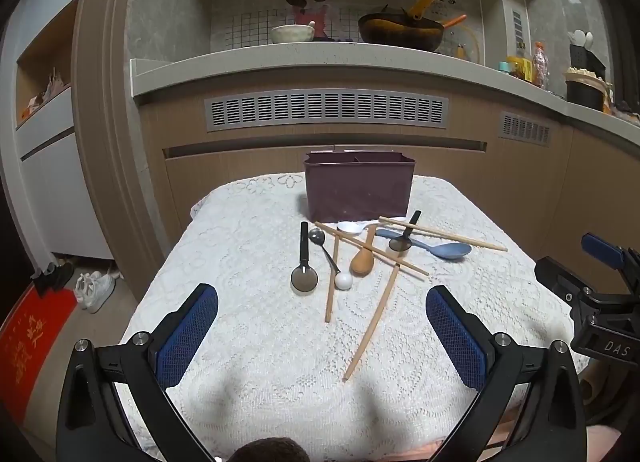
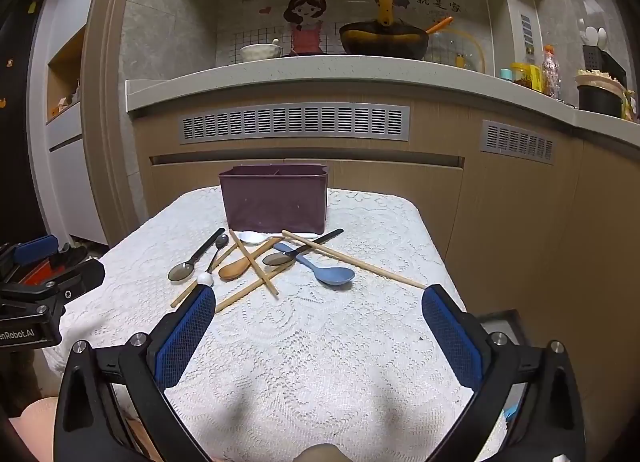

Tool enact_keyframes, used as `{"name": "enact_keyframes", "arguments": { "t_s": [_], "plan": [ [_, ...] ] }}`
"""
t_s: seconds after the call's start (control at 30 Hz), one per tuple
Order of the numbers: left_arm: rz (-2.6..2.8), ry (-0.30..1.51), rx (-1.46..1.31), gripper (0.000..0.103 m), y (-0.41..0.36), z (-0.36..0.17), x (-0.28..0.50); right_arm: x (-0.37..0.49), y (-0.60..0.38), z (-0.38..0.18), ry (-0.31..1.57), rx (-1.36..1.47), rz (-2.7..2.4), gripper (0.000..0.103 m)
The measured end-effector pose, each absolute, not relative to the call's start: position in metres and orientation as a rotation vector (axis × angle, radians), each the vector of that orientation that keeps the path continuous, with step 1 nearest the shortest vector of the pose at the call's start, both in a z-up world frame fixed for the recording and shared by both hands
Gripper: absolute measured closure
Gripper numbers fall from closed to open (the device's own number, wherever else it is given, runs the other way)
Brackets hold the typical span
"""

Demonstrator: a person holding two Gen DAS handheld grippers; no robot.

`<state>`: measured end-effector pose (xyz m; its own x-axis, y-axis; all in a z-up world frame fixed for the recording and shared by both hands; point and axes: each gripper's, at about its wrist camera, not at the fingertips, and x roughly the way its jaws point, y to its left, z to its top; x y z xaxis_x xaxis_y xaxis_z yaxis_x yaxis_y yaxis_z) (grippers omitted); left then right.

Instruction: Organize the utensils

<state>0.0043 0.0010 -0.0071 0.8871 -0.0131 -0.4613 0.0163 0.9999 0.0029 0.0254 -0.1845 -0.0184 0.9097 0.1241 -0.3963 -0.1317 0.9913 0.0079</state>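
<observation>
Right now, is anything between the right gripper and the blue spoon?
Nothing visible. The right gripper is open over bare tablecloth; the blue spoon lies ahead, though a black spoon crosses its handle.

Maroon holder (image 1: 359,191), white lace cloth (image 1: 260,342)

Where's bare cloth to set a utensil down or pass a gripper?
Free: the near half of the tablecloth between both open grippers and the pile, plus the strip left of the purple holder. Crowded: just in front of the holder, where chopsticks cross the spoons.
</observation>
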Motion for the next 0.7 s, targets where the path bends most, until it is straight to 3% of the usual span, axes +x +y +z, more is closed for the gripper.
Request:
{"name": "enact_keyframes", "arguments": {
  "t_s": [0.7],
  "plan": [
    [-0.015, 0.492, 0.008, 0.0, -0.0001, -0.0104, 0.0073, 0.0277, -0.1869, -0.0181, 0.409, -0.016, 0.128, 0.0]
  ]
}}
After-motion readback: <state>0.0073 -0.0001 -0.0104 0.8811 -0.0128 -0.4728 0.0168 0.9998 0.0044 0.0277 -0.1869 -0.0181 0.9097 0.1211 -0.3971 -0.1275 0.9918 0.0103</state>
